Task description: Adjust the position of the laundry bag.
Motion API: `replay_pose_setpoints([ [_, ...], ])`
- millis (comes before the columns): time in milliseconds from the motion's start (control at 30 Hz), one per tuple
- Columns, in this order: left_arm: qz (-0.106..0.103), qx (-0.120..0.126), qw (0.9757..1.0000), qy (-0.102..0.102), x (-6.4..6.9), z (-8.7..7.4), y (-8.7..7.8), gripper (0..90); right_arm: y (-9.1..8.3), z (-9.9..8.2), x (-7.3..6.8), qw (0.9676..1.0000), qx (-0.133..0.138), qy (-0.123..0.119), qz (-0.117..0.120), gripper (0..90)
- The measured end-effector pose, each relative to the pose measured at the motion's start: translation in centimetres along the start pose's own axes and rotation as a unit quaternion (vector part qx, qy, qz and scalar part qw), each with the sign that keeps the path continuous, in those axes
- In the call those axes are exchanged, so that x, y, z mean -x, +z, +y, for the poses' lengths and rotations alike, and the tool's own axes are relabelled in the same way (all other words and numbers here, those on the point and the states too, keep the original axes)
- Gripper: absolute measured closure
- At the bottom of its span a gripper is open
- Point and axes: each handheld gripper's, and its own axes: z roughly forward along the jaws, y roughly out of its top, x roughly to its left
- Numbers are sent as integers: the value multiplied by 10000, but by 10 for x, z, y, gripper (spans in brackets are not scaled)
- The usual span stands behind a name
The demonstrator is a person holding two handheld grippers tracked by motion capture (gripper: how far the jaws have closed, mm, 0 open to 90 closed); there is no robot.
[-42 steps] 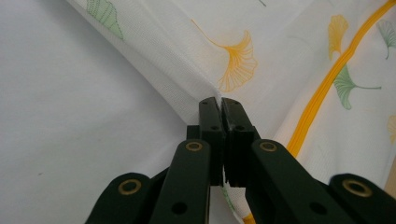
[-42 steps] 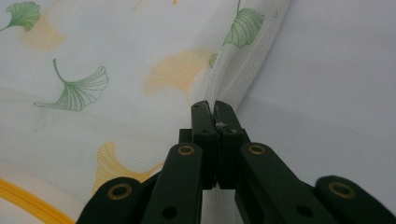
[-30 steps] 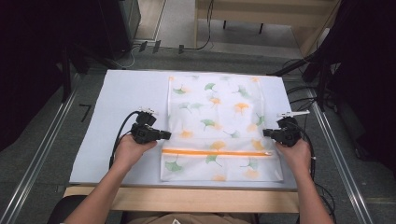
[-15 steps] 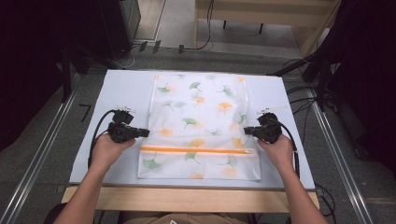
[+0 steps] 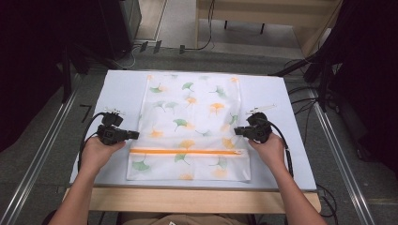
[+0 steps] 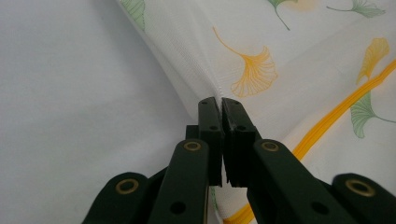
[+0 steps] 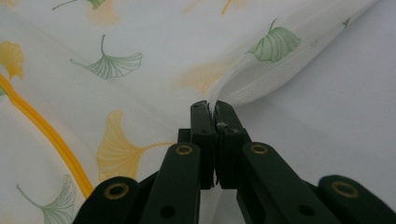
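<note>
A white mesh bag (image 5: 192,122) printed with green and orange ginkgo leaves lies flat on the pale table (image 5: 291,154), its orange zipper (image 5: 185,151) running across near the front. My left gripper (image 5: 136,135) is shut on the bag's left edge (image 6: 205,93), just above the zipper. My right gripper (image 5: 237,131) is shut on the bag's right edge (image 7: 233,86), lifting a small fold of mesh. In the left gripper view the zipper (image 6: 345,100) runs off to the right of the jaws. The right gripper view has the zipper (image 7: 42,128) at the left.
The table's wooden front edge (image 5: 202,199) lies just past the bag's front end. Metal rails (image 5: 42,154) run down both sides of the table. Cables (image 5: 305,93) trail over the floor at the right, and dark equipment (image 5: 117,23) stands at the back left.
Both grippers, holding the bag's side edges, have carried the bag leftward across the table. The bag now lies nearer the table's middle.
</note>
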Motion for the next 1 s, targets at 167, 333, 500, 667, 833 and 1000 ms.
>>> replay_pose_setpoints([
  [167, -68, 39, 9999, 107, 4, 1, 2, 702, 1, -2, 4, 9999, -20, 60, -79, 838],
  [333, -274, 308, 9990, 191, 7, 1, -3, 521, -5, -1, 6, 9998, 83, 185, -57, 692],
  [500, -351, 266, 9986, 303, 13, 2, -3, 383, -12, -1, 4, 9995, 279, 111, 30, 606],
  [667, -359, 333, 9973, 540, 22, 4, -2, 318, -18, -4, 0, 9996, 259, 112, 40, 603],
  [833, -438, 441, 9960, 636, 31, 8, -3, 292, -27, -9, -2, 9996, 280, 97, 39, 618],
  [1000, -558, 432, 9950, 707, 38, 12, -1, 286, -36, -17, -4, 9995, 279, 145, 21, 617],
])
